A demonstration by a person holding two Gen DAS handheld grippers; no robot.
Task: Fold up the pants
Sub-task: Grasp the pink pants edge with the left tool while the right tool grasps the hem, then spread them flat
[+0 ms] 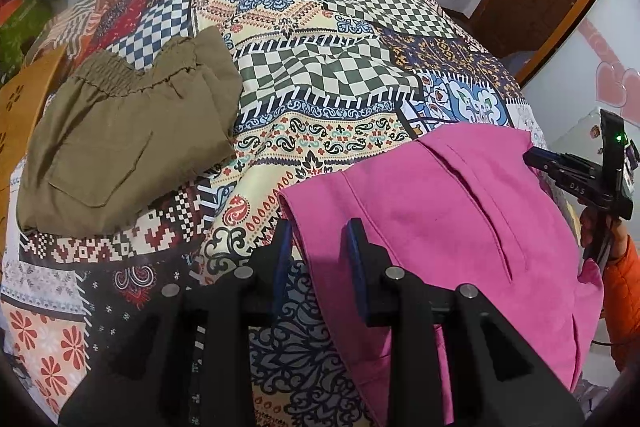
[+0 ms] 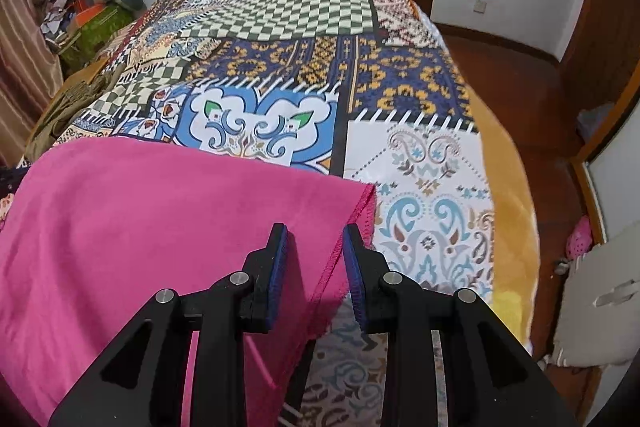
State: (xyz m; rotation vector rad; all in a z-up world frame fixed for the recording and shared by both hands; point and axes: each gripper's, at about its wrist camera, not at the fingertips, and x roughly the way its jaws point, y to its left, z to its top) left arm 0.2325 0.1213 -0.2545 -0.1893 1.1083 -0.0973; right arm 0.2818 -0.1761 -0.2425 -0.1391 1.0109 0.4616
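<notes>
The patchwork bedspread (image 2: 420, 163) covers the bed; my pink pants (image 1: 440, 211) lie across its near edge, long axis running between my hands. My left gripper (image 1: 320, 255) straddles one end, my right gripper (image 2: 316, 255) the hemmed end (image 2: 360, 219). Both are narrowly parted; no pad visibly presses cloth.

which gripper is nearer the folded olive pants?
Left. The left gripper is at the pink pants' edge nearest the olive pants; the right gripper is at the far hem.
</notes>
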